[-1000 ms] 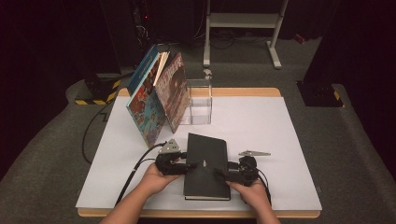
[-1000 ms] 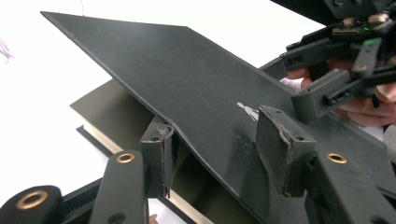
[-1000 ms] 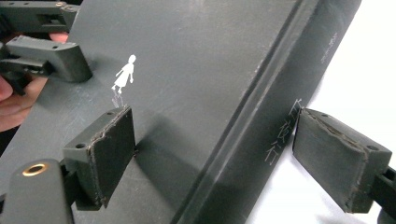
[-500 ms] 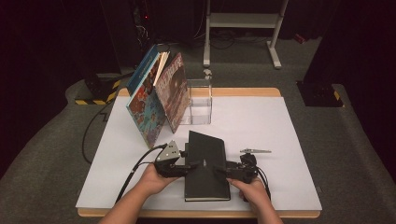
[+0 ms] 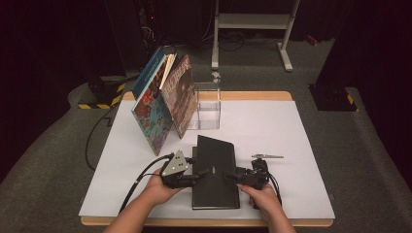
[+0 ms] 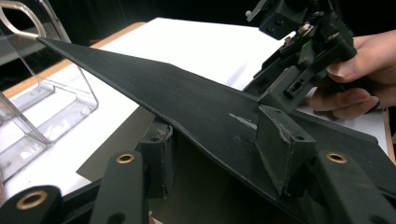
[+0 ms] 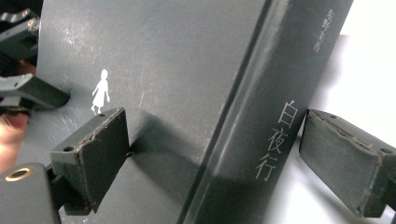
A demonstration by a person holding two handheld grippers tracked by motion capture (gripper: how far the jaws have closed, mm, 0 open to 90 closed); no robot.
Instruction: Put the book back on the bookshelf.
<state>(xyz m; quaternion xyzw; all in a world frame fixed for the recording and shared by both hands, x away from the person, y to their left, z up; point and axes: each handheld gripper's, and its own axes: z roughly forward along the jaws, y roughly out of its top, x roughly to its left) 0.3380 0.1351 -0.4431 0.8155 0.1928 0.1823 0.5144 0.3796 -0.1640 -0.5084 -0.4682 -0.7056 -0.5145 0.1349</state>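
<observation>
A black hardcover book (image 5: 216, 150) lies on the white table (image 5: 272, 126), near its front edge. My left gripper (image 5: 206, 171) comes in from the book's left side. In the left gripper view this gripper (image 6: 217, 135) is shut on the front cover (image 6: 140, 84), one pad under it and one on top, and the cover is lifted and tilted. My right gripper (image 5: 227, 174) reaches in from the right. Its jaws (image 7: 219, 149) are open and straddle the spine (image 7: 275, 121), which carries white characters. One pad (image 7: 100, 144) is over the cover, and the other (image 7: 345, 163) stands clear of the spine.
A clear acrylic book stand (image 5: 206, 104) stands behind the black book, with two colourful picture books (image 5: 155, 114) leaning on its left side. Cables trail off the table's left front. A metal frame (image 5: 252, 22) stands on the floor beyond the table.
Both grippers have closed in over the book from its two sides. The cover's far end now sits a little higher than one second ago.
</observation>
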